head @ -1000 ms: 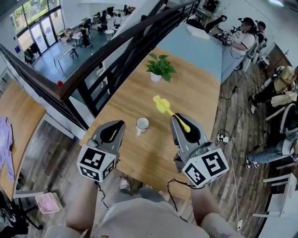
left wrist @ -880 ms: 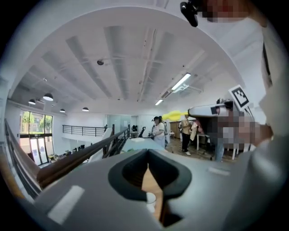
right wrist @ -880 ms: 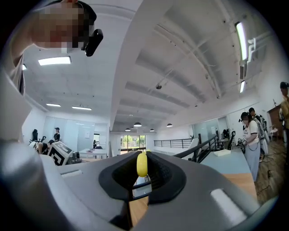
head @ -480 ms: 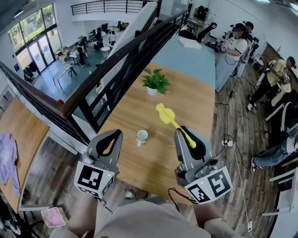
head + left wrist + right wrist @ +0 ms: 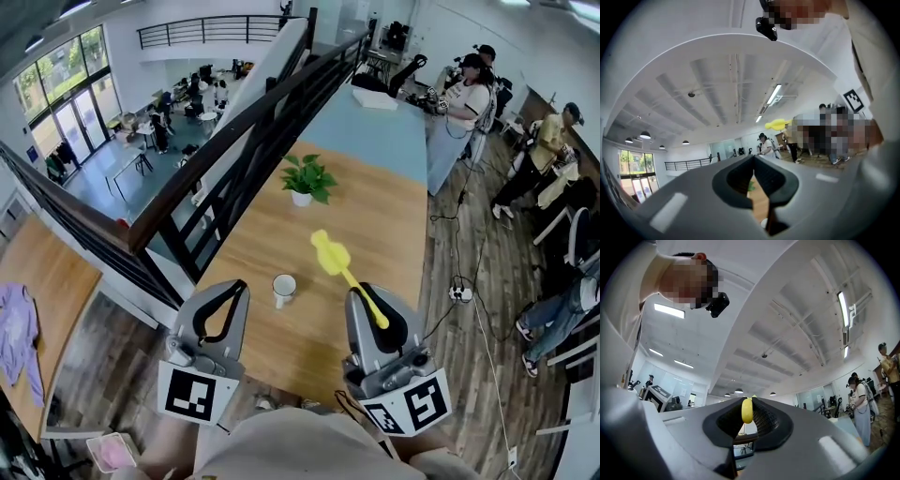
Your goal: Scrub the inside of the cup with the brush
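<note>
My right gripper [image 5: 373, 298]: pinching the yellow brush [image 5: 331, 255] by its handle. My left gripper [image 5: 228, 292]: jaws pressed together, empty. White cup [image 5: 284, 289]: upright on the wooden table [image 5: 380, 211], between both grippers.

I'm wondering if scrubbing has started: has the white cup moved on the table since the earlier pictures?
No. The white cup keeps its spot on the wooden table, same side of the potted plant.
</note>
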### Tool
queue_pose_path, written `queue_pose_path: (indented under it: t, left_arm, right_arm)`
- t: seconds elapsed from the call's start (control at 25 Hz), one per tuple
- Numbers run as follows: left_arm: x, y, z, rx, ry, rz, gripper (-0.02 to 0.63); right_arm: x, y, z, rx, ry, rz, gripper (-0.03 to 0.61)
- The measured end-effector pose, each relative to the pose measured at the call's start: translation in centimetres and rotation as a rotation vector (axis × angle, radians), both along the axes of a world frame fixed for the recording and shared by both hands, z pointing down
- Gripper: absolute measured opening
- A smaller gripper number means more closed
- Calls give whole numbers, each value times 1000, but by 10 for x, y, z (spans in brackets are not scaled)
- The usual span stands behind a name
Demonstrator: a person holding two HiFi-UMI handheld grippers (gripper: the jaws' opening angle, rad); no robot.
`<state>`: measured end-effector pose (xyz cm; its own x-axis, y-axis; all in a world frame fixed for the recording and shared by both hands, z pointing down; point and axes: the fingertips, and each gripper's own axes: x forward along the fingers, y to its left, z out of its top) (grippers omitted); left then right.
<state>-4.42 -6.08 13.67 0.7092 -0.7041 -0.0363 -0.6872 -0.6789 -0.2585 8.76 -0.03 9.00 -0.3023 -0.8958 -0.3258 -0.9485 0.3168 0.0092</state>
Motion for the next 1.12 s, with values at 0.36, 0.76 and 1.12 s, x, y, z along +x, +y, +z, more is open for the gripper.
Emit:
queue_pose_path:
  t: [0.36,0.76,1.12]
  left_arm:
    - [4,14,3,24,-36,7,3]
    - [-4,11,4,-9,-10,-16,3]
    - [-8,18,3,-7,-16,-13,3]
  right_arm:
    - [1,10,-8,40,24,43,34]
    - [-8,6,-4,32,102,36,34]
    - [-13,8,-1,16,110,26,34]
